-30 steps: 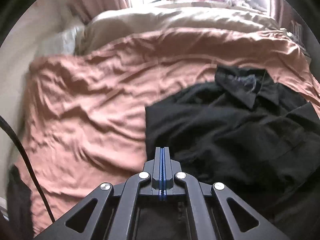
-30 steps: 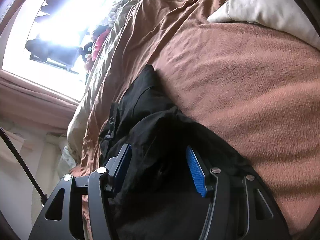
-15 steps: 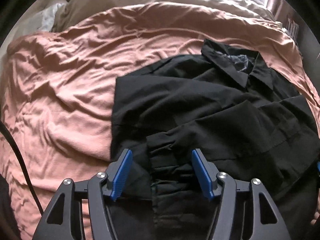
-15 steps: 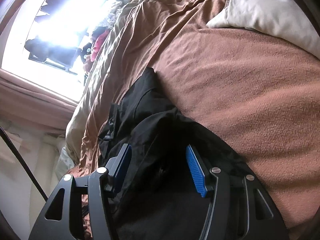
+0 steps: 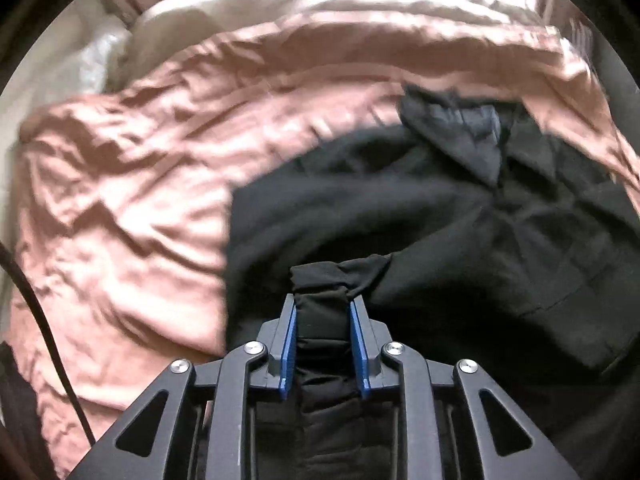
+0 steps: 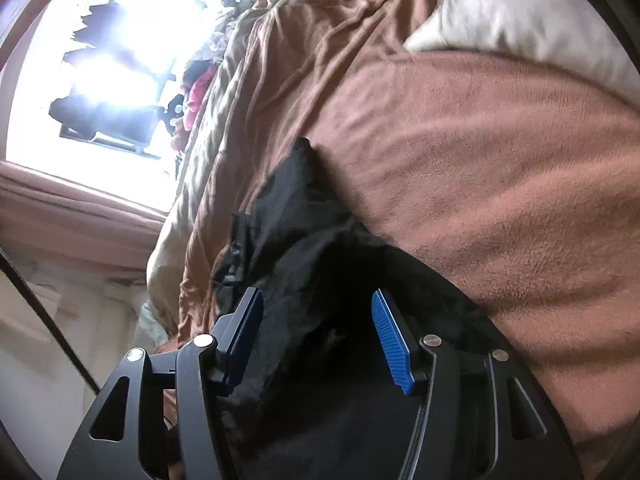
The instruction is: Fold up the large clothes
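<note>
Your left gripper [image 5: 323,312] jaws are closing on a bunched sleeve of the black shirt [image 5: 440,216]; your right gripper [image 6: 316,320] jaws stay spread over cloth. A thick, uneven bunch could slip and drag the fold crooked.

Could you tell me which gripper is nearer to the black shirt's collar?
Left, as far as I can judge. The left gripper, closing on a bunched fold of the black shirt, faces the collar across the shirt. The right gripper straddles black fabric; no collar shows there.

Left wrist view looks steeply down, close over black shirt [image 5: 460,232]; right wrist view shallower, facing far window [image 6: 100,60]; both share pink bedspread [image 5: 120,208].
</note>
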`<action>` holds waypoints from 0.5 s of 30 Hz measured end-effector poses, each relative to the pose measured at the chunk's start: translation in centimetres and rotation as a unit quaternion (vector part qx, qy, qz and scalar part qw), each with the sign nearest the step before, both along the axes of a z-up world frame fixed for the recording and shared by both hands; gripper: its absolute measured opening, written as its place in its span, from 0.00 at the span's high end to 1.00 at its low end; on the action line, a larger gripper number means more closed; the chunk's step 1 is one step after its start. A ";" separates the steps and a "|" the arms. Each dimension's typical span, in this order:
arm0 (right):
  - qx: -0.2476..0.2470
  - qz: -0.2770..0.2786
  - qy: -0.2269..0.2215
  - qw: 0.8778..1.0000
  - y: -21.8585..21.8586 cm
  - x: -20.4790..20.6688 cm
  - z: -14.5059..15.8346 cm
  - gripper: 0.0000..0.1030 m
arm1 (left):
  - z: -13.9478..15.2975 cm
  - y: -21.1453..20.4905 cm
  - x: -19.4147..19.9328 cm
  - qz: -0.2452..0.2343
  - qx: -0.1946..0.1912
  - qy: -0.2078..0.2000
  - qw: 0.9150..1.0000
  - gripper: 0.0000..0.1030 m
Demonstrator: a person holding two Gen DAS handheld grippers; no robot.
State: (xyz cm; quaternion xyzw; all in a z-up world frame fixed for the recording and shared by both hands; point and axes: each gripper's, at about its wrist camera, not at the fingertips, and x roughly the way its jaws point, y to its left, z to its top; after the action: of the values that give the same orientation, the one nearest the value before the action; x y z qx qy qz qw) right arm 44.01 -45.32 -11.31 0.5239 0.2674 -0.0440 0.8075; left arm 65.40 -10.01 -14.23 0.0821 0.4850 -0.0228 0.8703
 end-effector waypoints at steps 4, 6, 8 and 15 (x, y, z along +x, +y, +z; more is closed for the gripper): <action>-0.014 -0.001 -0.046 0.999 0.0 -0.8 2.0 0.47 | 2.6 0.9 0.5 0.005 -0.006 -0.025 1.000 0.76; -0.024 0.001 -0.067 0.997 0.2 -0.6 2.1 0.47 | 2.3 0.9 0.8 0.003 0.001 -0.022 1.000 0.75; -0.026 0.008 -0.072 0.997 0.4 -0.2 1.2 0.47 | 1.2 1.1 1.4 0.012 0.003 -0.014 1.000 0.75; -0.021 0.015 -0.014 1.000 0.7 2.6 -2.5 0.53 | -3.5 1.9 2.5 0.018 0.011 0.023 1.000 0.74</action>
State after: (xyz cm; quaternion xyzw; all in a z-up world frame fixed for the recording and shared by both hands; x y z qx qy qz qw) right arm 46.59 -44.62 -13.82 0.5035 0.2627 -0.0305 0.8225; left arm 67.88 -8.07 -17.72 0.0825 0.5062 -0.0040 0.8585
